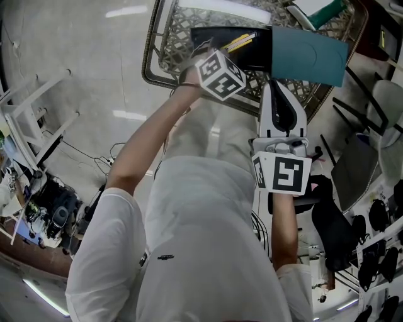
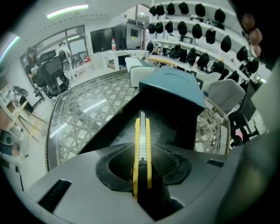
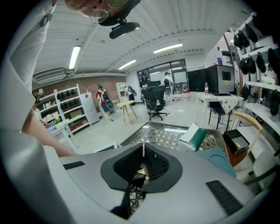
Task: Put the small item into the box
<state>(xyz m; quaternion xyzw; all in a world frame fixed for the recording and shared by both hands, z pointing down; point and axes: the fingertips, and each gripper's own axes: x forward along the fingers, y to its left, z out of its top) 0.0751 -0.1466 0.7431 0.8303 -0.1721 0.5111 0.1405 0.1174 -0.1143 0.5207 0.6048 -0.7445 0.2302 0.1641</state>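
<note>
The desk (image 1: 179, 28) has a glass top over a lattice pattern, framed by a metal rim. A black rectangular open box (image 1: 214, 38) lies near its centre. A flat teal lid (image 1: 308, 55) extends from the box at 3 o'clock. A white-and-green carton (image 1: 318, 11) lies at 1 o'clock.

My left gripper (image 2: 141, 151) reaches forward, pitched steeply down, clamped on a utility knife (image 2: 142, 129) — right gripper (image 3: 143, 153) nearer me, jaws together.
</note>
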